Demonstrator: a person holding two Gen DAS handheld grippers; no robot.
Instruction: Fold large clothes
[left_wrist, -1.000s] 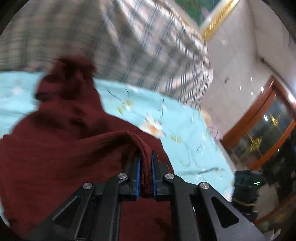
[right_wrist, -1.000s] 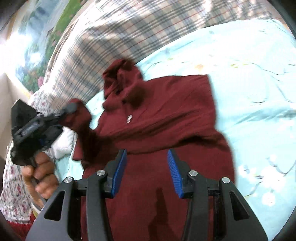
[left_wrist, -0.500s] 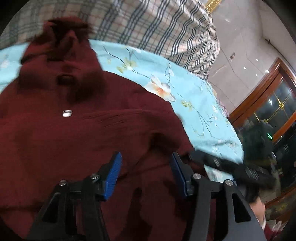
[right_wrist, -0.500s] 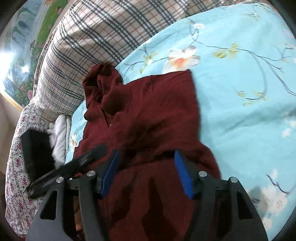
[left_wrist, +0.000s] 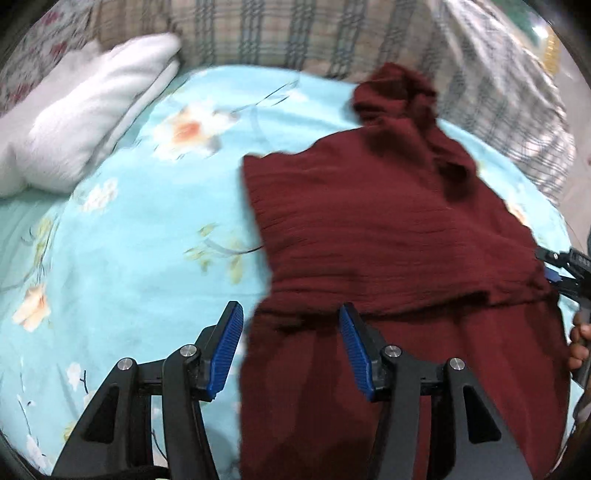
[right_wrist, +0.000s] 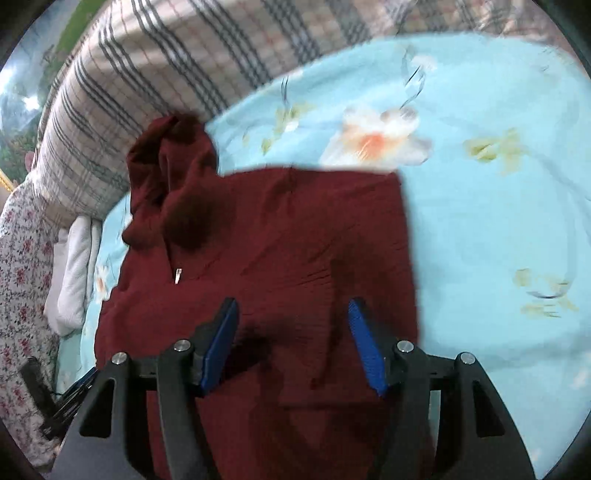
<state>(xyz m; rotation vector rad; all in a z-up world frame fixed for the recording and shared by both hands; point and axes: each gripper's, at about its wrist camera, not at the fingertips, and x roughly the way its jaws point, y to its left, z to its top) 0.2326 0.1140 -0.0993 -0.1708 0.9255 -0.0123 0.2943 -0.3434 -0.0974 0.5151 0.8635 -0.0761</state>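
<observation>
A dark red hooded garment (left_wrist: 388, 229) lies on the light blue flowered bed sheet (left_wrist: 140, 229), its sleeves folded in over the body and its hood (left_wrist: 399, 92) toward the plaid pillow. It also shows in the right wrist view (right_wrist: 280, 251), hood (right_wrist: 170, 162) at upper left. My left gripper (left_wrist: 291, 332) is open and empty over the garment's left edge. My right gripper (right_wrist: 293, 332) is open and empty above the garment's lower middle. The right gripper's tip (left_wrist: 561, 266) shows at the left wrist view's right edge.
A large plaid pillow (right_wrist: 155, 77) lies at the head of the bed. A folded white cloth (left_wrist: 85, 118) lies on the sheet at the upper left, also seen in the right wrist view (right_wrist: 74, 273). A flowered fabric (right_wrist: 18, 288) borders the bed's left side.
My left gripper let go of the red sleeve fold, opened and swung left to the garment's left edge. My right gripper stayed open and drew closer over the garment.
</observation>
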